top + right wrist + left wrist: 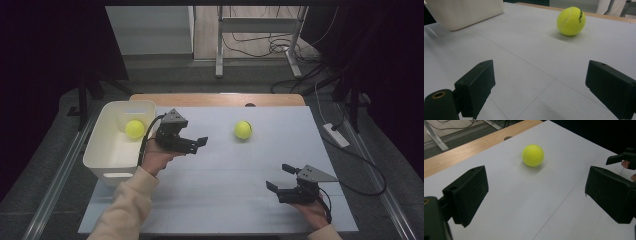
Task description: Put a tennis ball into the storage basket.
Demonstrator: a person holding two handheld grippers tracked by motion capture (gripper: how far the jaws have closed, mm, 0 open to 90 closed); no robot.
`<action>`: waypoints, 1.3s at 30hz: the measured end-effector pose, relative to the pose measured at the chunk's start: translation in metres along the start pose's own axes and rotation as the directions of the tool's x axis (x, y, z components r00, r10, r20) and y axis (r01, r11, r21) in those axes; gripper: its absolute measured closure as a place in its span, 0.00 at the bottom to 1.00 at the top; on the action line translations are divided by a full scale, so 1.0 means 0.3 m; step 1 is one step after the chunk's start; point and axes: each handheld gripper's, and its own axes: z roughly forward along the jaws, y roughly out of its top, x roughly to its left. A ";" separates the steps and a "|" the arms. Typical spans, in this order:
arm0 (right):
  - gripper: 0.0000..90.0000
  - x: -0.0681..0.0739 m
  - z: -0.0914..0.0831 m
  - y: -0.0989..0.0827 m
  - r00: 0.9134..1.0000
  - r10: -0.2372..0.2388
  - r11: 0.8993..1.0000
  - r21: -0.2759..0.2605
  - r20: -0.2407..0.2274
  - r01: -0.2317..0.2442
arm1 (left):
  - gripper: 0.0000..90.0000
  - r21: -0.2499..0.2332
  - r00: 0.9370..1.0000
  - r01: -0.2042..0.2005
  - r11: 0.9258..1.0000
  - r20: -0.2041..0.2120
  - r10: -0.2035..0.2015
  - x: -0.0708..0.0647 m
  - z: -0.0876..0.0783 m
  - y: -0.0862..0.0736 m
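The white table [225,200] carries a white plastic bin [107,150] at its left edge with one tennis ball [134,128] inside. A second tennis ball [243,130] lies loose on the far middle of the table. The left gripper [196,143] hangs beside the bin, jaws wide apart and empty, aimed at the loose ball. The right gripper [280,176] rests near the front right, jaws likewise spread, holding nothing

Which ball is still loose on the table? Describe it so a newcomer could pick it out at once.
Start at the white sheet covering the table, with a white bin at its left edge. Right of the bin, past the left gripper, a yellow tennis ball lies on the bare sheet. The other ball sits inside the bin; this one lies in the open, untouched.
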 end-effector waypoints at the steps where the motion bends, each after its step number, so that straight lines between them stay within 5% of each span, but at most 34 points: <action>1: 0.10 0.000 -0.001 -0.001 1.000 0.003 1.000 0.000 0.000 -0.003 | 0.06 0.002 1.000 -0.002 1.000 0.003 0.002 0.000 0.006 0.002; 39: 0.10 0.011 -0.005 0.000 1.000 0.019 1.000 0.001 0.001 -0.019 | 0.06 0.086 0.998 -0.039 0.995 0.060 0.034 -0.012 0.208 0.038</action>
